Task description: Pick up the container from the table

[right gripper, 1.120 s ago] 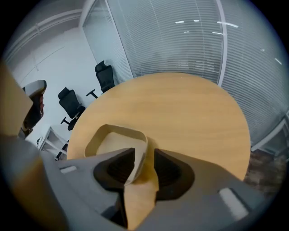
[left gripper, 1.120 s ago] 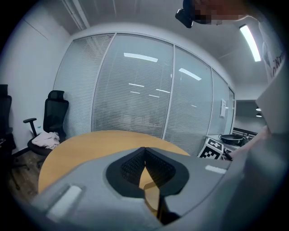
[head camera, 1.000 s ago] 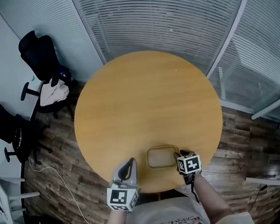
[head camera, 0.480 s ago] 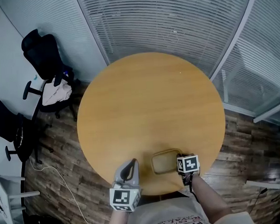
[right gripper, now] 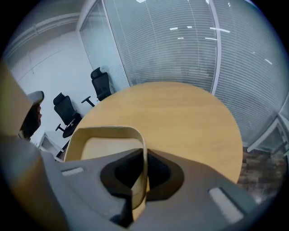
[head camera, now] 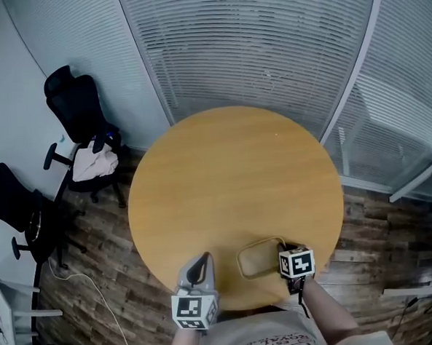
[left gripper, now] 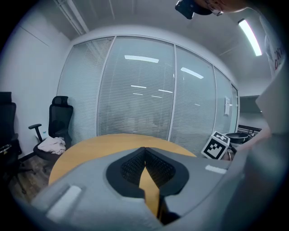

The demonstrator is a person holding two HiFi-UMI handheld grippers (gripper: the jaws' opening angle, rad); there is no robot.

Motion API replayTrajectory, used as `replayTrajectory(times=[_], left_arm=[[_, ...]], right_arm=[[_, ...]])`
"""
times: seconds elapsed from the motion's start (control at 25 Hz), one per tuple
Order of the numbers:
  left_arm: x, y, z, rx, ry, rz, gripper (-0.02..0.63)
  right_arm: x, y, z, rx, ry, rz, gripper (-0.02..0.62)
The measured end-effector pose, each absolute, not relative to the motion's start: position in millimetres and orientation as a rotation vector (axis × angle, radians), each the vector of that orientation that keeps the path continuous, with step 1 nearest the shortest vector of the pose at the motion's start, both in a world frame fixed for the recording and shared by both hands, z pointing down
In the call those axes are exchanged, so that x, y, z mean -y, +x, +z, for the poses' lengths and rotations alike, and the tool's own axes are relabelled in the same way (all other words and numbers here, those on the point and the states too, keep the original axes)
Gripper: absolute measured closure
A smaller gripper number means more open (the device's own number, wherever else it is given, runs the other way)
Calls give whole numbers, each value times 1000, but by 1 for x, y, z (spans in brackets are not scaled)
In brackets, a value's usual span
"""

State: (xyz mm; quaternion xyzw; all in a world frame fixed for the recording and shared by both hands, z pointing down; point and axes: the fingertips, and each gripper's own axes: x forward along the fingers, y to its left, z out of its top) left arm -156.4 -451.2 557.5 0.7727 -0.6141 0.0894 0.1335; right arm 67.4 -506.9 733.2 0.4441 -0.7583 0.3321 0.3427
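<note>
Pinching the container (right gripper: pixel 106 146) wall, right tongs (right gripper: pixel 144 159) grip it; left tongs (left gripper: pixel 144 152) clenched, empty.

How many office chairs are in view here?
2. One black chair, with a pale cloth on its seat, stands off the table's far-left edge; the other black chair sits at the left edge of the head view. More could lie outside the frame.

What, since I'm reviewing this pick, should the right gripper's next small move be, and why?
Probably lift straight up, holding level. The right gripper is shut on one thin wall of the container, which is near the table edge; a one-sided pinch could let it tilt. The left gripper is shut, empty.
</note>
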Motion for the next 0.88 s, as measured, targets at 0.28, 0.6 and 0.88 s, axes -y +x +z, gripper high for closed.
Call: replayTrajectory(times=[0.28,0.6,0.88], left_arm=[[449,-153,525,1830,2297,195,598],[453,-144,477,1870,2412,141,598],[457,-138,451,1883,2472,100,598]], right_arm=[[523,51,633,2234,1223,666,589],[522,49,522,2443,1356,296,589],[510,61,456,2582,1480,112,589]])
